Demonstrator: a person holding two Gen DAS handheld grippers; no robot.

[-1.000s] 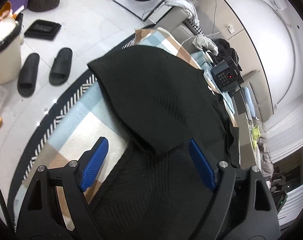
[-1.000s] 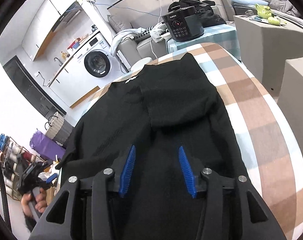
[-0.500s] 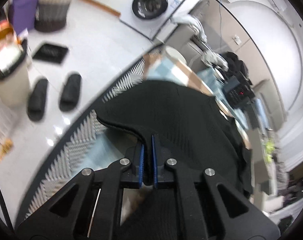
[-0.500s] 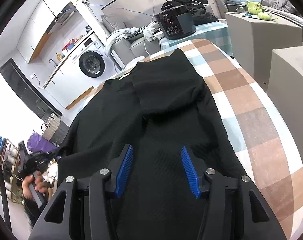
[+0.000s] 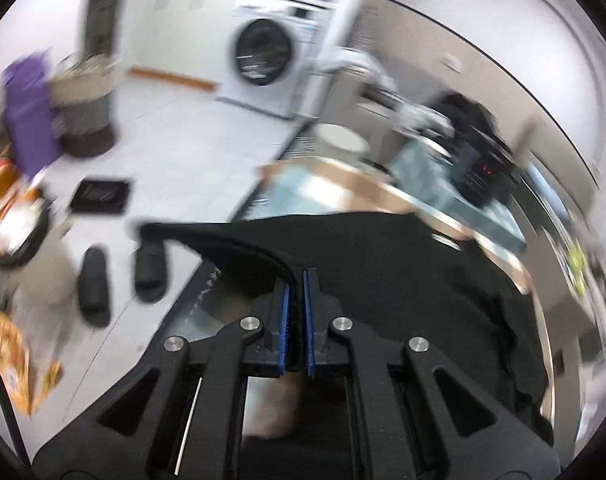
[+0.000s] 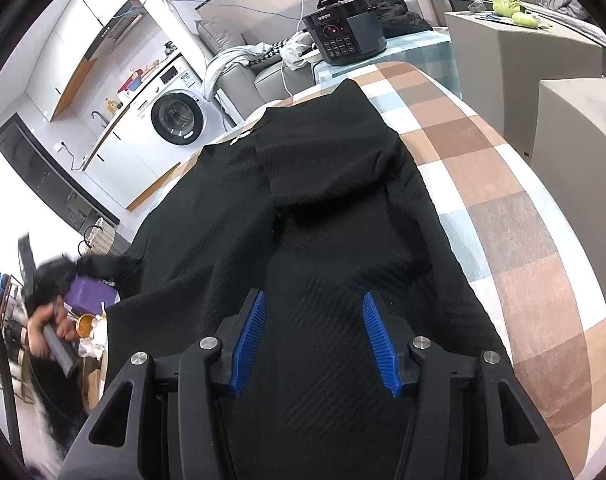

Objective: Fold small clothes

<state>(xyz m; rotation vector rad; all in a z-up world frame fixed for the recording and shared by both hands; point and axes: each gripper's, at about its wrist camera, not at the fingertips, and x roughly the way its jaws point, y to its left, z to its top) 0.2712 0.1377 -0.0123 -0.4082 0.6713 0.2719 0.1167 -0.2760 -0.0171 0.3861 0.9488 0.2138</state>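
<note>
A black knit garment point(image 6: 311, 216) lies spread on a checked brown, white and blue cloth point(image 6: 515, 216) over a round table. One sleeve is folded across its middle. My left gripper point(image 5: 296, 280) is shut on the garment's left edge point(image 5: 243, 250) and holds it lifted off the table; the view is blurred. In the right wrist view the left gripper point(image 6: 69, 268) shows at the far left with the sleeve end. My right gripper point(image 6: 313, 312) is open and empty, its blue pads low over the garment's near part.
A black rice cooker point(image 6: 345, 34) stands on a side table beyond the far end. Beige boxes point(image 6: 519, 52) stand at the right. A washing machine point(image 5: 263, 56), slippers point(image 5: 93, 284) and a bin point(image 5: 19, 232) are on the floor at the left.
My left gripper shut on the garment's left edge and has lifted it up and outward. My right gripper stayed open and drew back slightly over the garment.
</note>
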